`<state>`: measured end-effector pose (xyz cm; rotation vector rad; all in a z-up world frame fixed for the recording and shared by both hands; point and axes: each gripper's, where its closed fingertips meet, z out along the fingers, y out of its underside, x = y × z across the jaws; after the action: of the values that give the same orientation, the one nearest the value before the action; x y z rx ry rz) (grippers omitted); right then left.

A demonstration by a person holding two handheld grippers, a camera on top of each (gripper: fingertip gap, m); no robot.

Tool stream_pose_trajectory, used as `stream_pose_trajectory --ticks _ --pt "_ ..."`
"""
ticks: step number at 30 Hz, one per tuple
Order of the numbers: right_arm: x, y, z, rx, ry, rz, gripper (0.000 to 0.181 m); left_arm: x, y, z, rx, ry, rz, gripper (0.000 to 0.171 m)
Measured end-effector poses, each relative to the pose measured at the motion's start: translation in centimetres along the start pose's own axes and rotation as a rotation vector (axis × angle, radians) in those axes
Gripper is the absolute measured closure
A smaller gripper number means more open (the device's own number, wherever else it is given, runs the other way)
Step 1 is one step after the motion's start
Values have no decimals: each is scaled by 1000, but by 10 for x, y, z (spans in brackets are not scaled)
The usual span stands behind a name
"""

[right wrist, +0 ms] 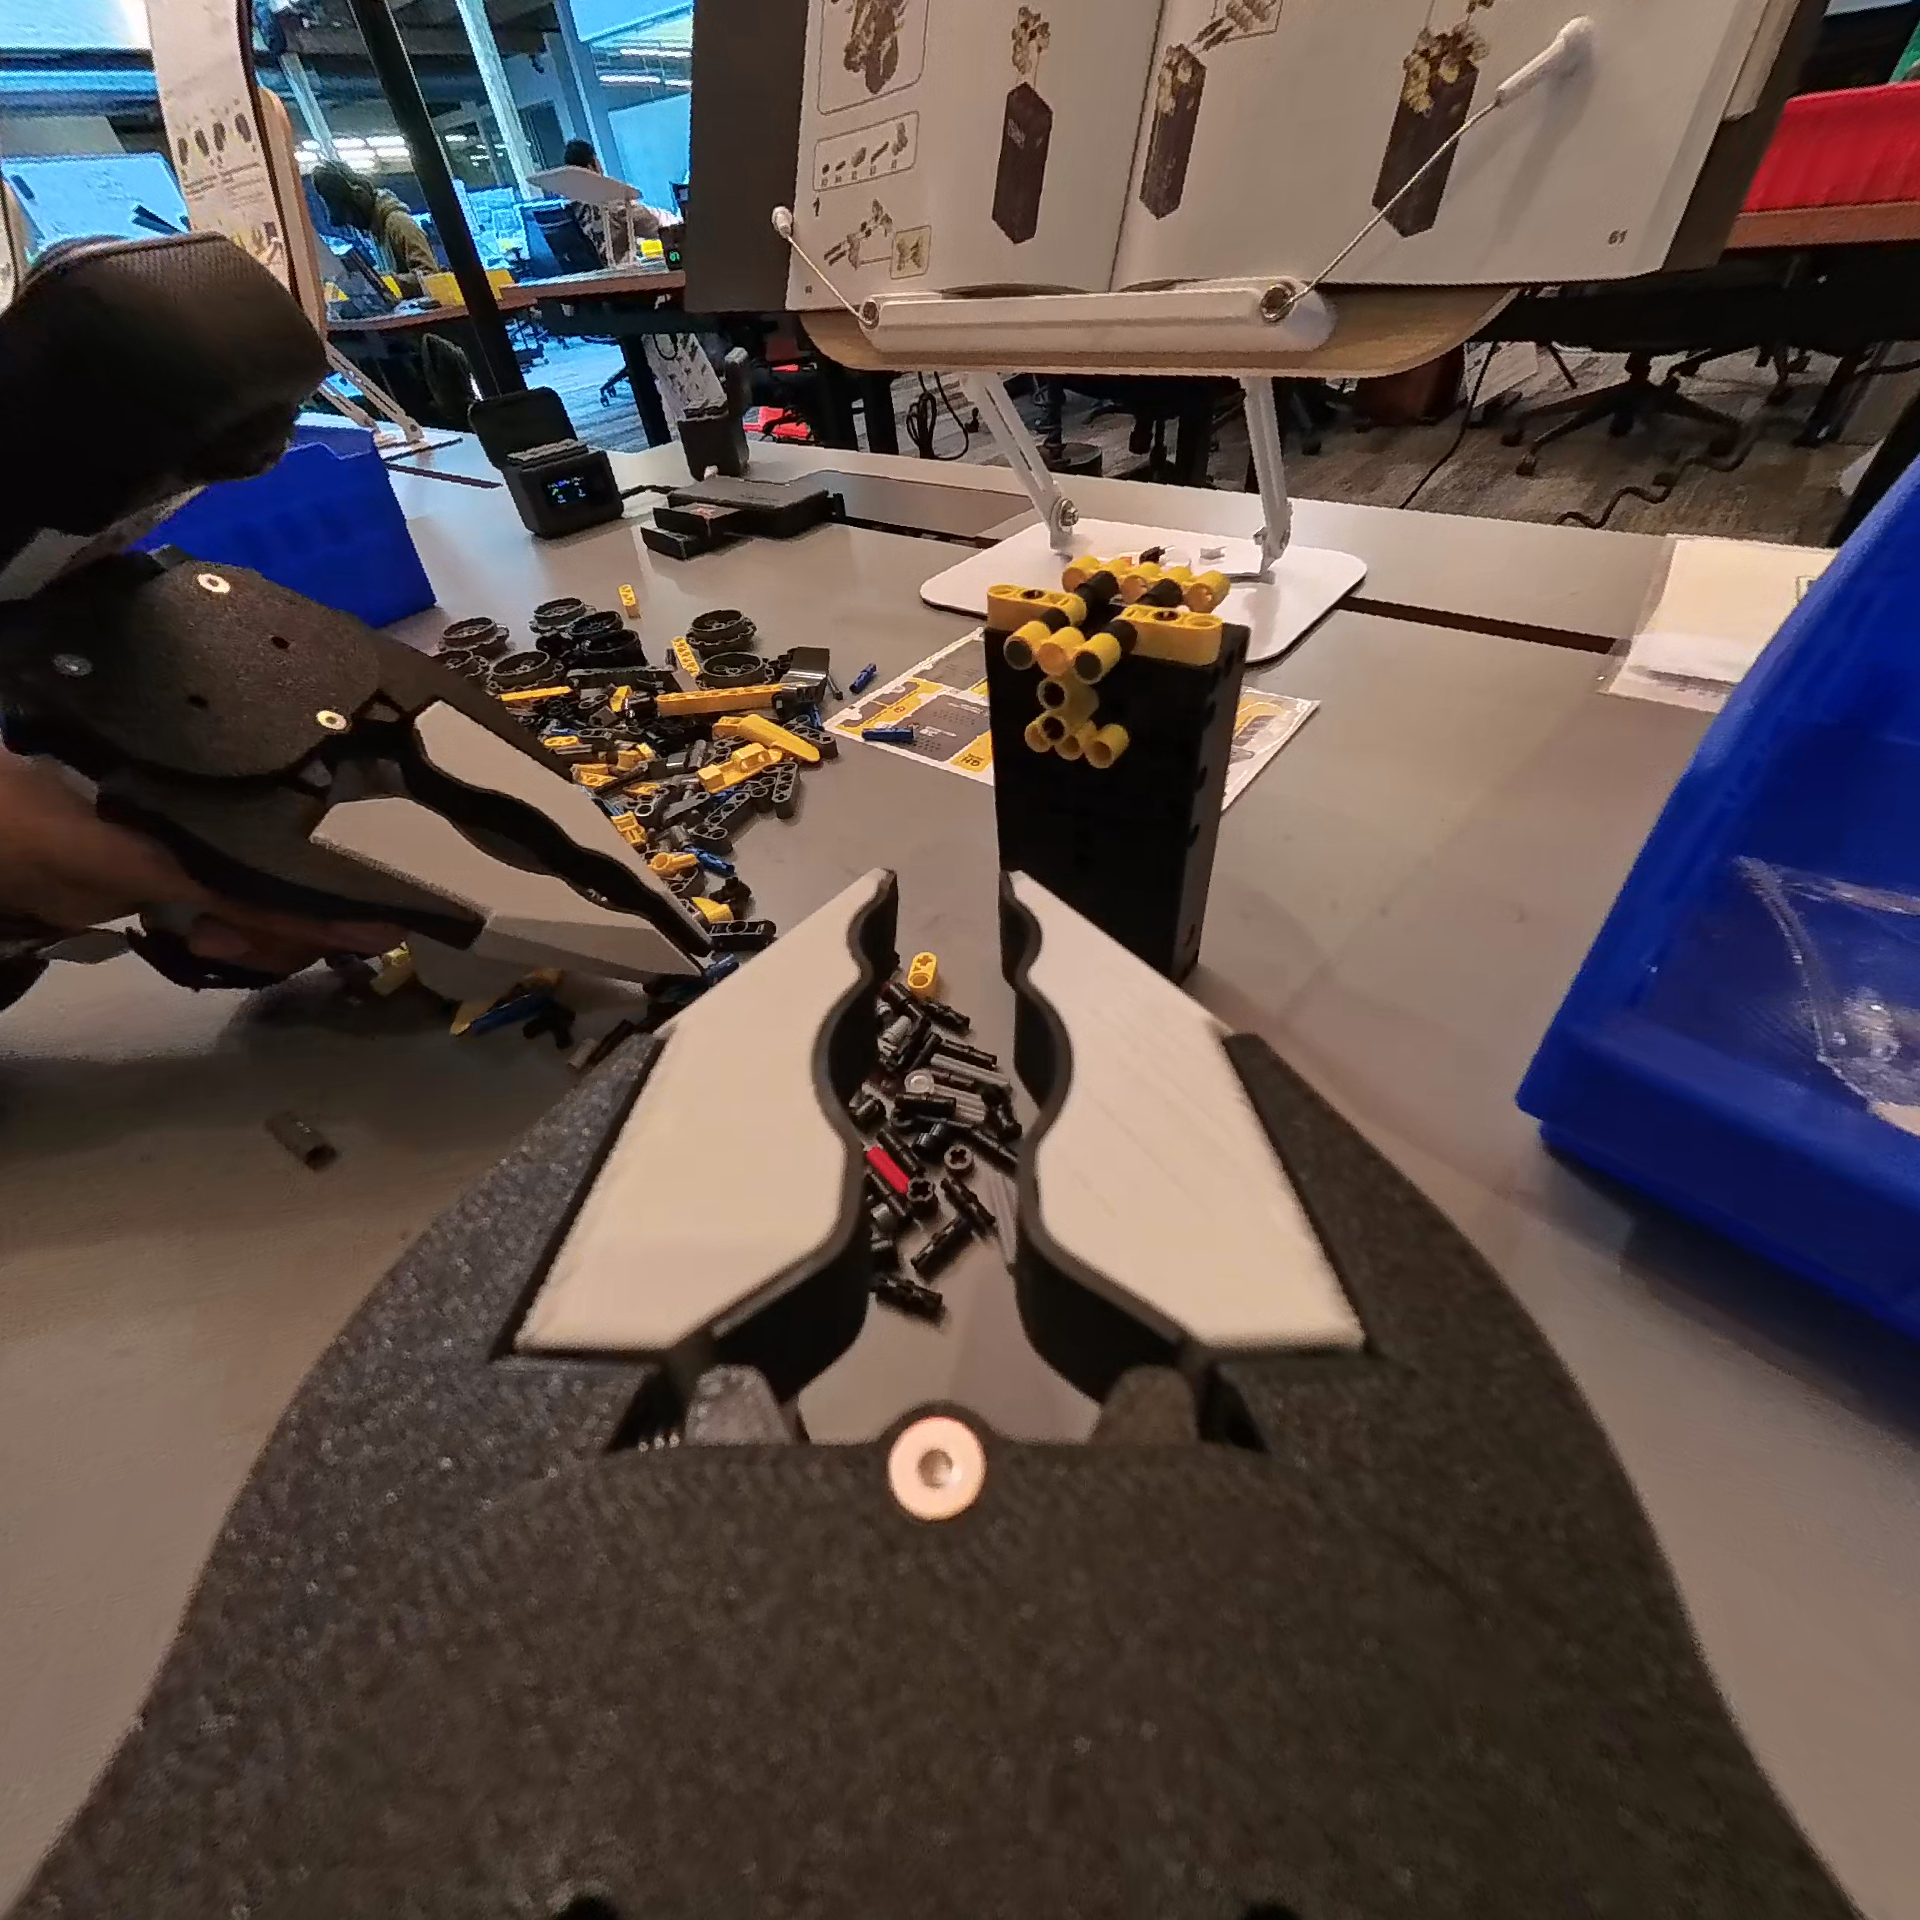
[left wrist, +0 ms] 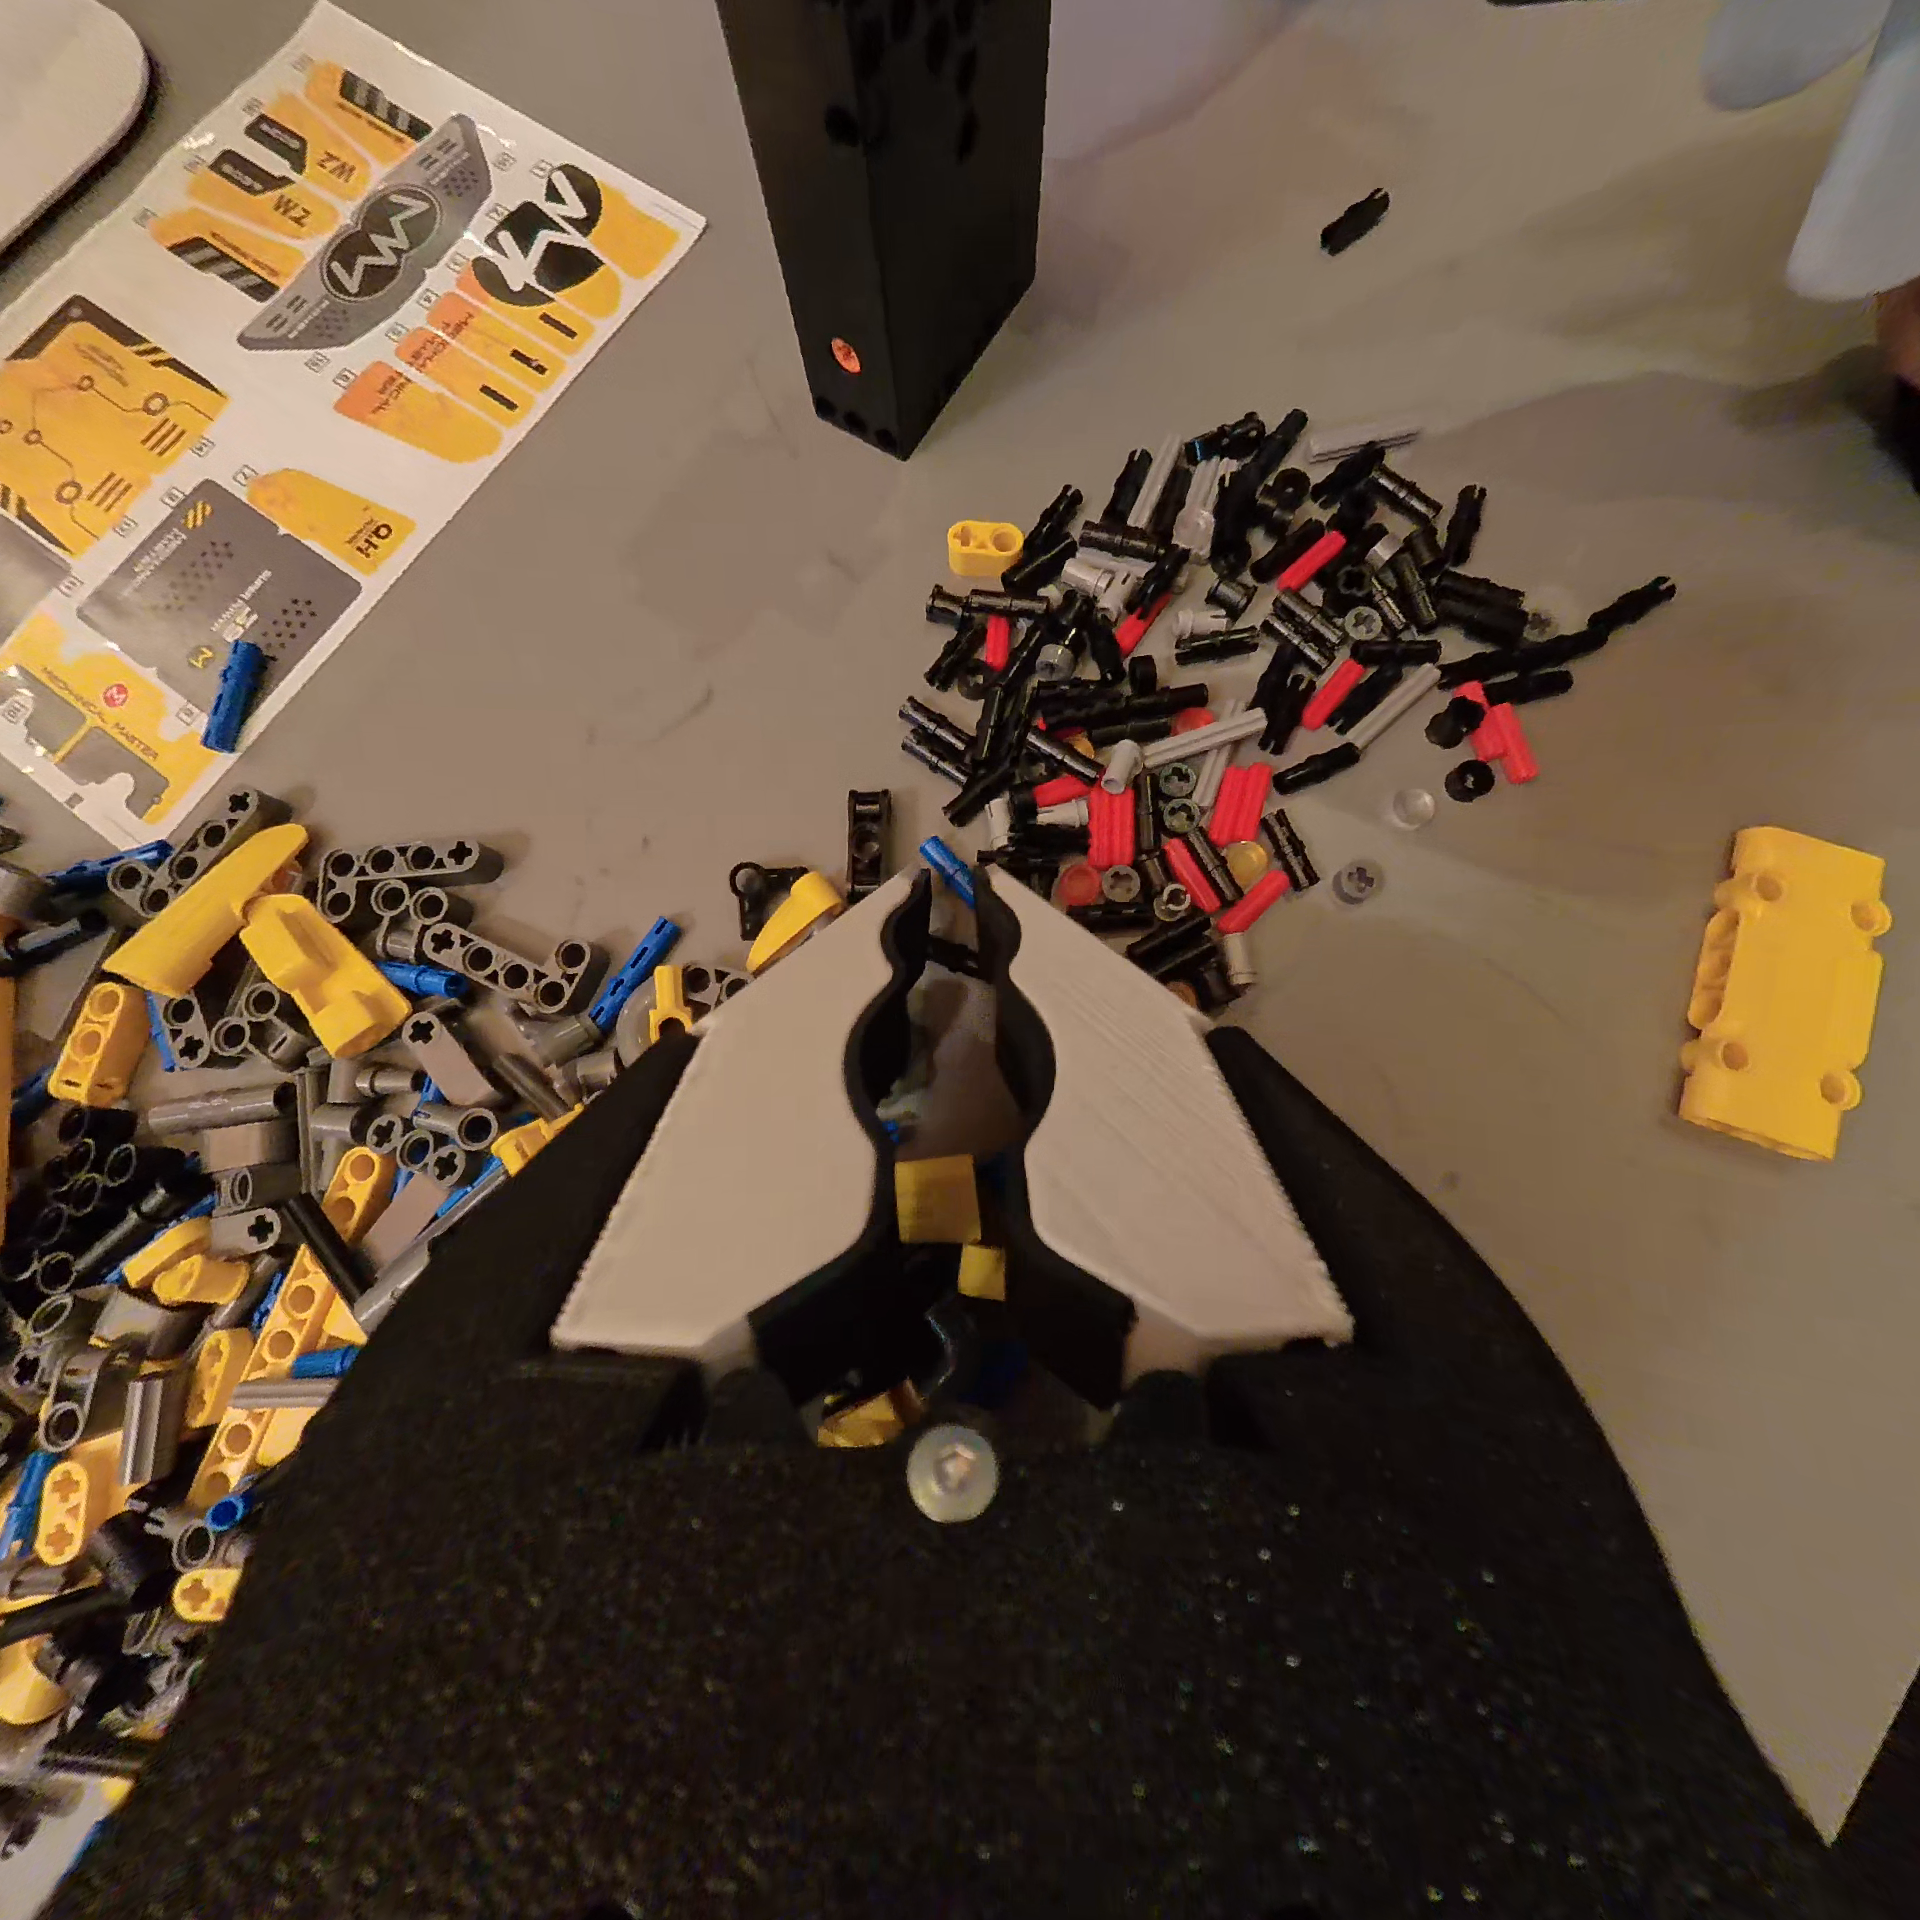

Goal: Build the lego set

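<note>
My left gripper (left wrist: 951,888) points down at the gap between two heaps of small building pieces. Its jaws are nearly together on a blue pin (left wrist: 943,864) at the tips. It also shows in the right wrist view (right wrist: 691,961), tips at the table, held by a hand (right wrist: 62,862). To its left lies a heap of yellow, grey and blue beams (left wrist: 260,1091); to its right lies a heap of black, red and grey pins (left wrist: 1226,675). My right gripper (right wrist: 948,883) is open and empty, above the pin heap (right wrist: 935,1122).
A tall black block tower (right wrist: 1112,810), topped with yellow and black pieces (right wrist: 1101,634), stands behind the pins. A sticker sheet (left wrist: 312,364), a yellow panel piece (left wrist: 1782,987), a blue bin (right wrist: 1766,987), black tyres (right wrist: 592,634) and an open booklet (right wrist: 1143,135) on a white stand surround them. About 15 centimeters separates my left fingertips from my right.
</note>
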<state>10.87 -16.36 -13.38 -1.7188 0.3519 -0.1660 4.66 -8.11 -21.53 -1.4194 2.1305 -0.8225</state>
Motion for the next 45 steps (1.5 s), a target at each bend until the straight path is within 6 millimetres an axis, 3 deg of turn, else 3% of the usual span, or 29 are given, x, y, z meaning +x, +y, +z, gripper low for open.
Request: stream_pose_trajectory --ticks 15,22,26,30,39,45 --pt "0 0 0 2 -1 -1 162 -5 1 0 4 -13 22 166" --pt "-1 -1 -1 8 -9 2 162 -12 -33 -22 225 -53 38 166" --pt "-6 -4 -2 28 -29 -19 162 4 -56 -38 385 12 70 166" --pt "-39 -17 -6 112 -187 -52 161 18 -72 -54 518 22 183 167" --pt "-73 -9 -7 58 -471 129 156 58 -75 -63 621 18 482 167" --pt "-79 -9 -10 46 -539 192 156 70 -72 -66 646 18 576 167"
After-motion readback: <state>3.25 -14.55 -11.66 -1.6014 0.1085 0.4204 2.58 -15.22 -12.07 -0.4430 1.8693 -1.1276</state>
